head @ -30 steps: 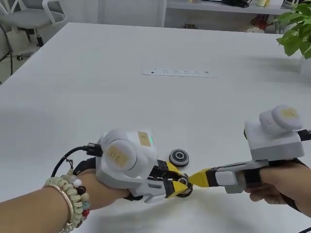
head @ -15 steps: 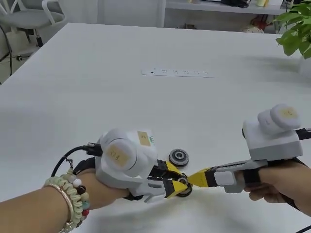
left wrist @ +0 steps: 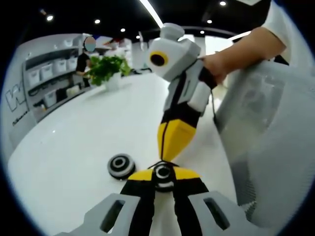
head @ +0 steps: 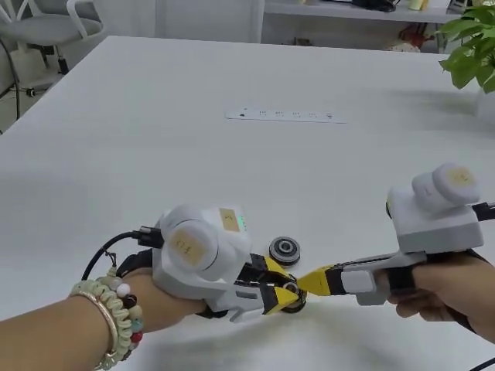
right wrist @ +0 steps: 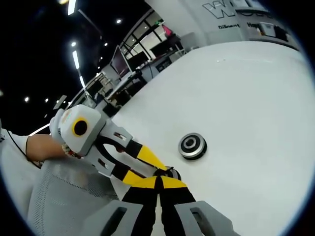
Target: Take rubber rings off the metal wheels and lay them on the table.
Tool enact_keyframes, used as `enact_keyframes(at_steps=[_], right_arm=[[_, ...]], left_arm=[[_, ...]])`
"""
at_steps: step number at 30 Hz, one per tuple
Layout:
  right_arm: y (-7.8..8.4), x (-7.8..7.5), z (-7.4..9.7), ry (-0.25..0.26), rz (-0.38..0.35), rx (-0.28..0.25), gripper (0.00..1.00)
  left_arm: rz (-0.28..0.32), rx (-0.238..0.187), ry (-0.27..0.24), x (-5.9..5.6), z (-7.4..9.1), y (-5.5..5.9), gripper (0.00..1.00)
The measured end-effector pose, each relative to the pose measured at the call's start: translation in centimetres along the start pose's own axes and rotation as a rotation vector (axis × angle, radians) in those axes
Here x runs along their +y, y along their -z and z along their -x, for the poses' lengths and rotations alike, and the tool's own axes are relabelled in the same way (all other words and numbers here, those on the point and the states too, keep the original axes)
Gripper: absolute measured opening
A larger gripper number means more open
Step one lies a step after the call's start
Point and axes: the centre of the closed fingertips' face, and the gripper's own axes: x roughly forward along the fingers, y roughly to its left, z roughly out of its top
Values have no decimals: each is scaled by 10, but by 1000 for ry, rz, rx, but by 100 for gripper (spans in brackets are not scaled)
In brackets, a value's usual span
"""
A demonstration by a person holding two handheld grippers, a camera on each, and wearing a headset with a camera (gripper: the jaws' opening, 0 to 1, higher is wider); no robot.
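My left gripper [head: 288,297] is shut on a small metal wheel [left wrist: 163,176], held just above the white table [head: 232,178]. My right gripper [head: 303,284] comes in from the right with its yellow tips closed. They pinch the thin black rubber ring [left wrist: 163,162] at the wheel's edge. In the right gripper view, my own shut jaws [right wrist: 158,179] meet the held wheel [right wrist: 172,173], and the left gripper's yellow fingers [right wrist: 147,157] reach in from the left. A second wheel [head: 285,250] with a black ring lies flat on the table just beyond the jaws.
A white power strip [head: 282,116] lies farther back at the table's middle. A green plant [head: 472,50] stands at the far right edge. An office chair [head: 50,27] stands off the far left corner. Shelving runs behind the table.
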Motion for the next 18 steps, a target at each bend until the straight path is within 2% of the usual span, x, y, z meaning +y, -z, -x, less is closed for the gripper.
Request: enact_keyframes(at_steps=[2, 7, 10, 16, 18], right_arm=[[-2, 2, 0, -13, -1, -7, 0], [-1, 0, 0, -3, -3, -6, 0], [-5, 6, 0, -29, -3, -23, 0], [0, -2, 1, 16, 20, 2, 0], [5, -6, 0, 38, 30, 25, 0]], left_arm=[[0, 0, 0, 0, 0, 0, 14], [0, 0, 0, 0, 0, 0, 14], [-1, 1, -1, 0, 0, 0, 14], [3, 1, -4, 0, 0, 0, 14], [8, -3, -6, 0, 0, 0, 14]])
